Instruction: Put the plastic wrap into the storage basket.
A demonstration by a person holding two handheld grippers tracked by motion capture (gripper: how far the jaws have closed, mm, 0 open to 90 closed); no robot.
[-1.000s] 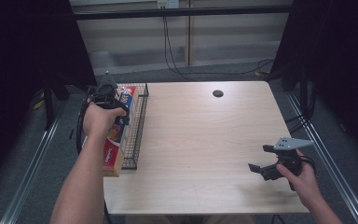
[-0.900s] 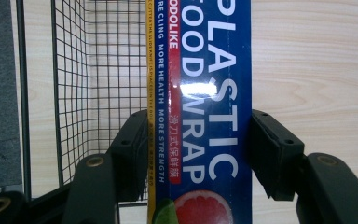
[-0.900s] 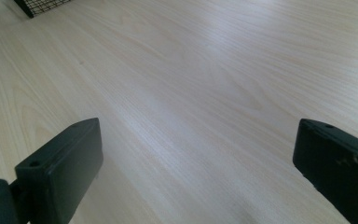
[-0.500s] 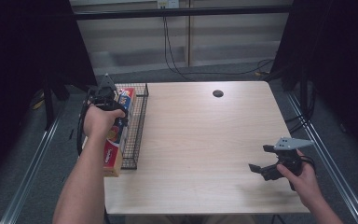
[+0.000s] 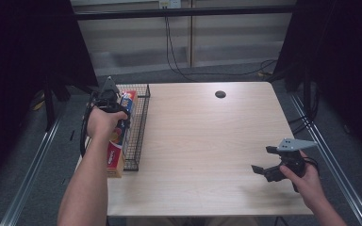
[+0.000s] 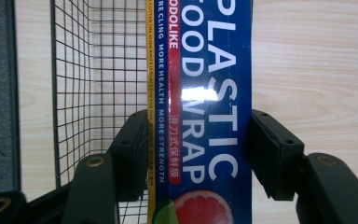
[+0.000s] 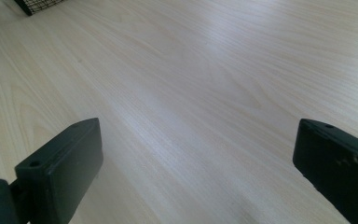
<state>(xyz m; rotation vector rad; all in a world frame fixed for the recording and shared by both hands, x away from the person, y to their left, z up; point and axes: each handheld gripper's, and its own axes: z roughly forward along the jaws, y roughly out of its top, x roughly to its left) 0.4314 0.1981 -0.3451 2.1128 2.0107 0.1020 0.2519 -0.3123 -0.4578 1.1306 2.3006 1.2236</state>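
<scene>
at the left edge of the tabletop (image 5: 207, 141), the left gripper (image 5: 115, 104) has its jaws clamped on a long box of plastic wrap (image 6: 205, 116) lying along the wire basket (image 5: 139, 127), while the right gripper (image 5: 275, 170) hovers near the front right corner with jaws spread and nothing between them. the step in hand appears to be moving the box into or out of the basket; which one cannot be told, and the next move calls for keeping the box level and free of the wire rim. the left gripper view reads the box label and shows both pads pressed on its sides, whereas the high view places box and basket on the tabletop.
</scene>
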